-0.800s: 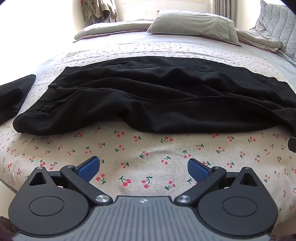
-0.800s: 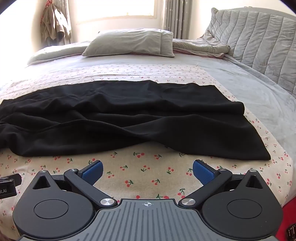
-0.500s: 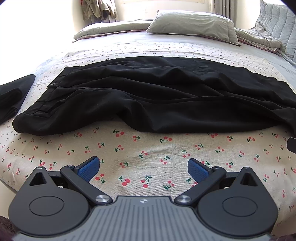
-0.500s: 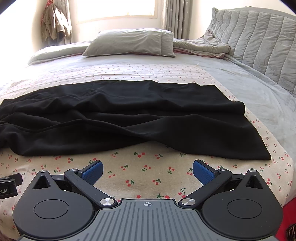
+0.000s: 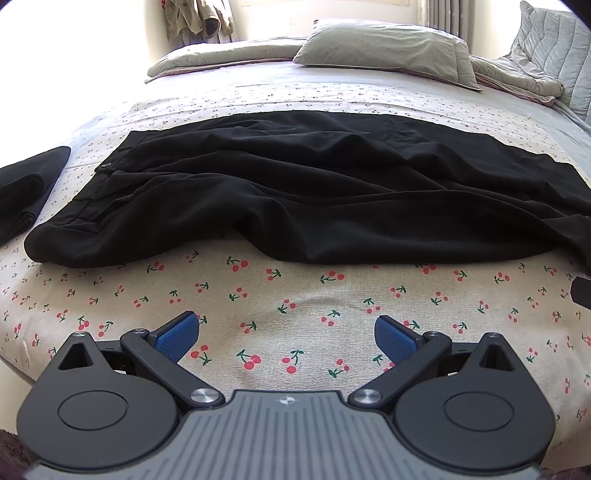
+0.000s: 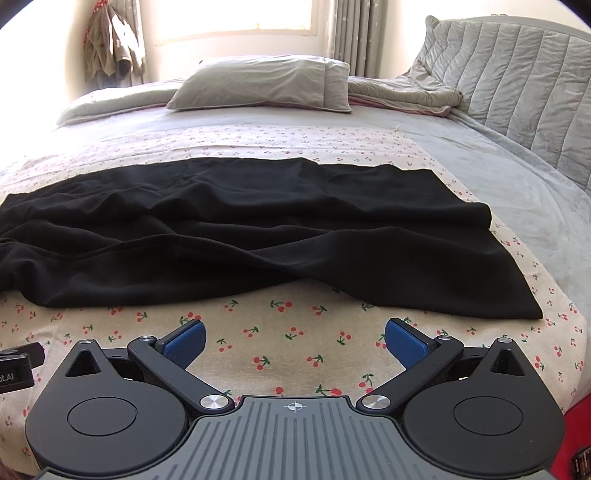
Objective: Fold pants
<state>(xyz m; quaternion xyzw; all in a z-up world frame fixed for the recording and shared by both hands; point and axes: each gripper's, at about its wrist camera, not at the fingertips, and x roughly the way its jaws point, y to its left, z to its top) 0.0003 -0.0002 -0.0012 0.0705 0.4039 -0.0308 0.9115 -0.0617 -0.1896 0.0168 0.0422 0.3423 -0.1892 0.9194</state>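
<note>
- Strong daylight enters from a bright window at the top of the right wrist view; the upper left of the left wrist view is blown out to white.
- The crumpled black fabric pants read very dark, their folds faint.
- Fisheye bending curves the frame edges, with dark corners.
- Focus is sharp throughout.

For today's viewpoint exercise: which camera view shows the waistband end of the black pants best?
The left wrist view: the waistband with its button lies in plain sight. The right wrist view shows the pants only toward the leg hems.
</note>
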